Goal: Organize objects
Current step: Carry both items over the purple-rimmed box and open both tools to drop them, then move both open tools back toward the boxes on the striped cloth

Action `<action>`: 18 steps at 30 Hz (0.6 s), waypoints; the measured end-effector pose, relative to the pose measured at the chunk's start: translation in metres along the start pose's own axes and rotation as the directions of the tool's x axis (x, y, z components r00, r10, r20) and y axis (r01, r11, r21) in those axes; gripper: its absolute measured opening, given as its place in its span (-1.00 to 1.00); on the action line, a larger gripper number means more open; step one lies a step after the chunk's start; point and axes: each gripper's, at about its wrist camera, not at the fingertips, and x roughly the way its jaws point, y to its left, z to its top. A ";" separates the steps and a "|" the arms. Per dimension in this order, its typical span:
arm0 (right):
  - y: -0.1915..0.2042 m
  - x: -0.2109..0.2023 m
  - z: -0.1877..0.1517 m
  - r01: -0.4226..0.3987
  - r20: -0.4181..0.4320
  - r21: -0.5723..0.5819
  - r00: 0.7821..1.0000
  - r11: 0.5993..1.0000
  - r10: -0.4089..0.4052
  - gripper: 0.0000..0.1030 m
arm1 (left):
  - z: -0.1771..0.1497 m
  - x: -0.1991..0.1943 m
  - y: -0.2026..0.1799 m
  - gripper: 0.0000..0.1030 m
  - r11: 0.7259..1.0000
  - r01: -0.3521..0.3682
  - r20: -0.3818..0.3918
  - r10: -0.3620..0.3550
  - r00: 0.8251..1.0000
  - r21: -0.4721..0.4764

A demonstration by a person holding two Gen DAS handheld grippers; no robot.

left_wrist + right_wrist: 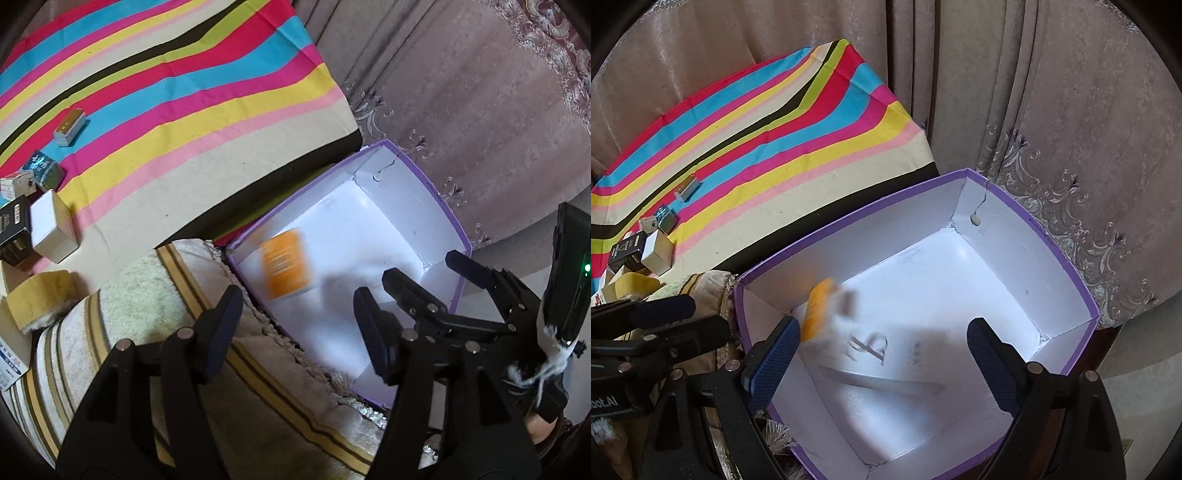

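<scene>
An open purple box with a white inside (pixel 436 199) (pixel 1082 291) stands beside the striped cloth. A small orange and white box (pixel 285 263) (pixel 827 310) is inside it, blurred by motion, near the left wall. My right gripper (pixel 882 356) is open and empty above the purple box; it shows in the left wrist view (pixel 421 267) too. My left gripper (pixel 295 325) is open and empty, over the purple box's near left rim and a beige striped cushion (pixel 147 295).
Several small boxes lie on the striped cloth (pixel 184 92) at the left: a silver one (pixel 69 127), a shiny blue one (pixel 44 170), a white one (pixel 53 230), a black one (pixel 13 236). A yellow sponge (pixel 40 299) sits nearby. Curtains (pixel 1052 110) hang behind.
</scene>
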 end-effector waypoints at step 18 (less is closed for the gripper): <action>0.062 -0.024 0.007 -0.143 0.042 -0.137 0.988 0.980 0.150 0.96 | -0.029 -0.069 0.072 0.30 0.963 -0.165 0.147 0.198 0.969 -0.212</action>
